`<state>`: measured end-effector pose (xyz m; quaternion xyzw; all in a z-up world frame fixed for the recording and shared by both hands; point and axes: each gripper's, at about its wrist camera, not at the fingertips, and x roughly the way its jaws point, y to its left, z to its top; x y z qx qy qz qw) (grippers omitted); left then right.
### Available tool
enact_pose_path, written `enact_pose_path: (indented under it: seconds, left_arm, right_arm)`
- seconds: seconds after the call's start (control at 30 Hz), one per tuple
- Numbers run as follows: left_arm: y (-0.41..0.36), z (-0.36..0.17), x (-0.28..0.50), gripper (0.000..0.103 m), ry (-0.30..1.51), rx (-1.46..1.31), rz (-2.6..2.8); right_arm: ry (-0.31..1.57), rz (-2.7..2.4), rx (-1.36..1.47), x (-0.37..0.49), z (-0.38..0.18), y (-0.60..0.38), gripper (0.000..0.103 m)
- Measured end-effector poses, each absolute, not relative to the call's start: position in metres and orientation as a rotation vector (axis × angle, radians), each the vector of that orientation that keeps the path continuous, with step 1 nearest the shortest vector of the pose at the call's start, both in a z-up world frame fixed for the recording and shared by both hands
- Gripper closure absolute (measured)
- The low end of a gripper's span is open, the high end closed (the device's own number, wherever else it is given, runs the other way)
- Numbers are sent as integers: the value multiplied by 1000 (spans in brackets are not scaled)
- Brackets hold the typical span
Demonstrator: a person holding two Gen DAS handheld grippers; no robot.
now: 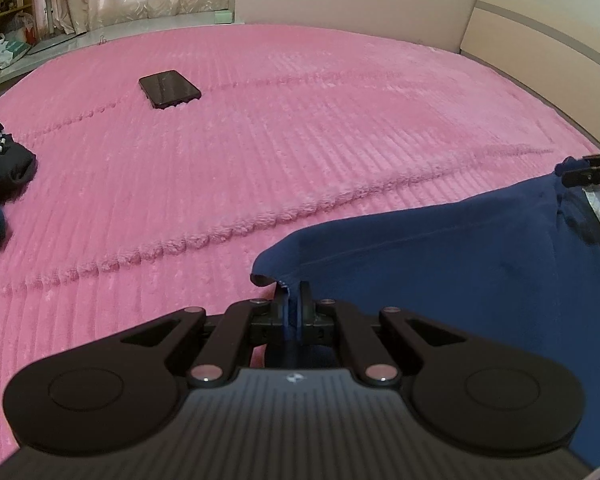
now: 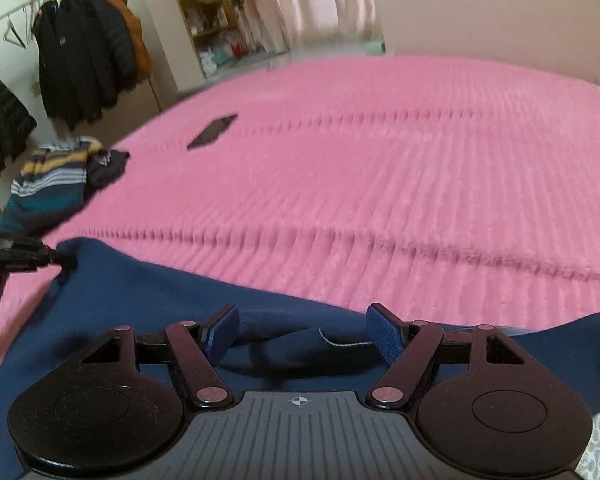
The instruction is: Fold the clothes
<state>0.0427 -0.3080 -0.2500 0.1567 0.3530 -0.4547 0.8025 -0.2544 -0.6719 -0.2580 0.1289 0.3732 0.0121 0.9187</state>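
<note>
Left claw (image 1: 290, 298) is clamped on an edge of the dark navy soft fleece garment (image 1: 460, 248); we see a strip of blue cloth pinched between the closed pads, hem sticking up just ahead of them. From that pinch the garment runs off to the right and sags back under the claw body onto the pink ribbed plush bedspread (image 1: 260, 140).

Right claw (image 2: 302, 336) is apart, pads wide, and holds nothing. The garment lies directly beneath and just ahead of it, with a bunched ridge and a pale seam or hem edge sitting between the pads. Left claw shows far to its left, gripping the garment's far corner.

Handling, our read:
- Light, limp, thick-ish knit. It drapes and won't hold a shape, so it needs two grip points to stay taut.
- Not slippery or fragile; the plush bed probably drags on it, so lift rather than slide.
- Best hold for the right claw: the hem edge between its pads, taking both layers if doubled. A mid-panel pinch would just bunch the cloth.

Also on the bed: a black rectangular phone (image 1: 169, 89) well ahead-left of the left claw, and a striped multicolour knit pile (image 2: 52, 184) far left of the right claw. Both well apart from the garment.
</note>
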Motion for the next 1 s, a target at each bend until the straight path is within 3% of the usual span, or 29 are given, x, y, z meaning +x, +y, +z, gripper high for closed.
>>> enact_pose_path:
  seconds: [0.03, 0.07, 0.3, 0.4, 0.43, 0.5, 0.77, 1.0]
  left_arm:
    - [-307, -250, 43, 102, 757, 338, -974]
    - [-307, -250, 43, 102, 758, 340, -974]
    - [-306, -257, 43, 101, 773, 338, -970]
    - [-307, -257, 40, 101, 766, 347, -985]
    - [-308, -257, 39, 102, 763, 352, -991]
    - [-307, -255, 36, 102, 750, 357, -1005]
    - [-303, -223, 61, 102, 675, 164, -1019]
    - [-311, -244, 100, 102, 741, 81, -962]
  right_arm:
    - [805, 17, 261, -250, -262, -671, 49]
    - [838, 11, 265, -249, -266, -670, 56]
    - [874, -6, 319, -251, -268, -669, 58]
    - [882, 6, 236, -254, -264, -661, 76]
    - [885, 2, 181, -254, -265, -656, 89]
    - [876, -3, 105, -255, -265, -652, 99]
    - [739, -20, -76, -225, -231, -653, 103]
    - [741, -66, -116, -188, -247, -672, 103]
